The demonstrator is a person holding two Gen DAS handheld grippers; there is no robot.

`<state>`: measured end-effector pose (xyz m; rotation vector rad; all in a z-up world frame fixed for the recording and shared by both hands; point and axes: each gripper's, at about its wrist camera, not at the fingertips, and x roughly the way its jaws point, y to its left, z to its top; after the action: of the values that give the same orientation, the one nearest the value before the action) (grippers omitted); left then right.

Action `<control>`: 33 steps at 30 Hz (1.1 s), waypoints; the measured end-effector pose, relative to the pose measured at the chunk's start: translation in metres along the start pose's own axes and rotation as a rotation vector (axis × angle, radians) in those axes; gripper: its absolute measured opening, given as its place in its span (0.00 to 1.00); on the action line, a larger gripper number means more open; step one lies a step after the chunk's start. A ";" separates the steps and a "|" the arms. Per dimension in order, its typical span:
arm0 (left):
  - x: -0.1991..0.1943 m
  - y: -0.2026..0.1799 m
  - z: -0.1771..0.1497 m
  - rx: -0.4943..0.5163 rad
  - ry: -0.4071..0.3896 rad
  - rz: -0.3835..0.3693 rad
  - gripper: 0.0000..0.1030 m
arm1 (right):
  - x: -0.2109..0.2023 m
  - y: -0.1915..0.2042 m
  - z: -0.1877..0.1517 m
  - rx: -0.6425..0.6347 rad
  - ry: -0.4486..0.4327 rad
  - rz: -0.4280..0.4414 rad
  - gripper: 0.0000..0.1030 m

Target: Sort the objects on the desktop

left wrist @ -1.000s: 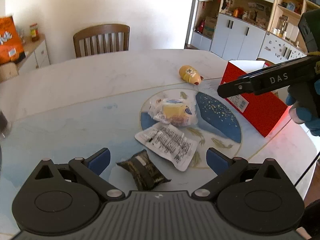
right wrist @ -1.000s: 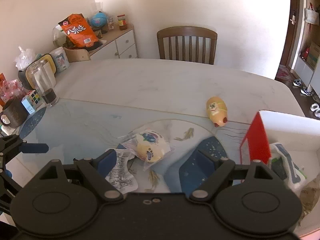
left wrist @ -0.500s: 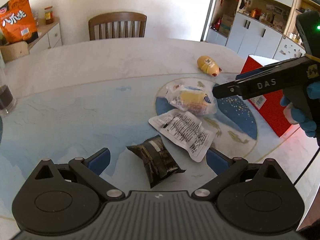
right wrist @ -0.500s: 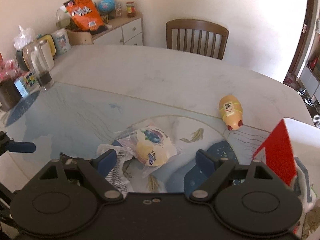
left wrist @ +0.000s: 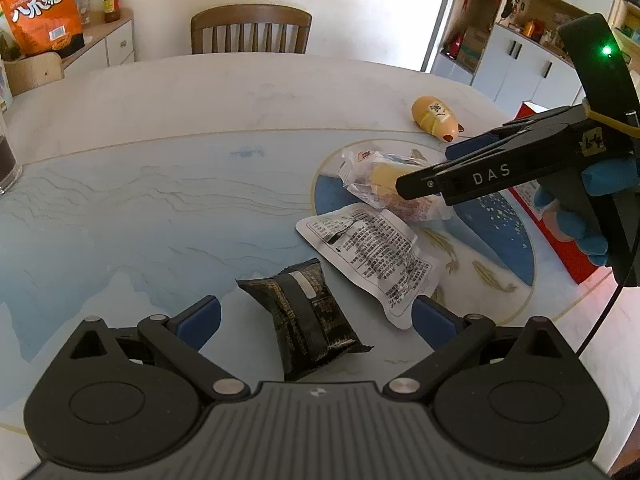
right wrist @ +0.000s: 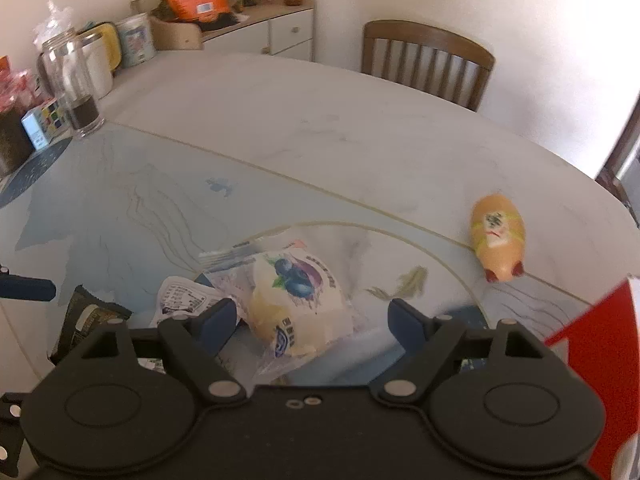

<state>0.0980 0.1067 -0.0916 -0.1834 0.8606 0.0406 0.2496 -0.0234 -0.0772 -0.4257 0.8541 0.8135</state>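
Marble table [left wrist: 200, 112] bearing a red box [right wrist: 592, 320] just outside the right finger of the right gripper [right wrist: 310, 320], and a yellow pig-shaped toy [right wrist: 498, 240] lying well ahead of that finger. The right gripper's jaws stand wide, having just closed a little, with the clear-wrapped yellow bun [right wrist: 296, 304] between the fingers but not pressed by either pad. The left gripper [left wrist: 316, 318], likewise wide open and holding nothing, frames the black snack packet [left wrist: 306, 312] between its fingers, the white printed pouch [left wrist: 372, 252] lying just ahead of its right finger.
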 end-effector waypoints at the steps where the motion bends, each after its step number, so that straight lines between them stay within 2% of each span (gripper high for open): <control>1: 0.001 0.000 0.000 -0.003 0.001 0.002 0.99 | 0.003 0.000 0.000 -0.018 0.006 0.008 0.81; 11: 0.013 0.000 0.000 -0.019 0.007 0.038 0.94 | 0.023 0.004 0.003 -0.091 0.042 0.046 0.70; 19: 0.019 -0.002 -0.004 0.012 0.013 0.064 0.73 | 0.026 0.003 0.001 -0.086 0.043 0.049 0.65; 21: 0.019 -0.001 -0.003 0.013 0.007 0.074 0.59 | 0.026 0.003 0.001 -0.088 0.042 0.045 0.64; 25: 0.018 -0.001 -0.003 0.019 0.001 0.087 0.48 | 0.024 0.004 0.000 -0.082 0.038 0.039 0.61; 27: 0.018 0.000 -0.002 0.020 0.000 0.088 0.38 | 0.024 0.005 0.000 -0.078 0.039 0.035 0.60; 33: 0.017 0.004 -0.001 0.019 0.001 0.097 0.34 | 0.020 0.004 0.000 -0.069 0.033 0.017 0.56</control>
<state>0.1083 0.1098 -0.1056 -0.1235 0.8705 0.1228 0.2545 -0.0117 -0.0929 -0.4940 0.8628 0.8553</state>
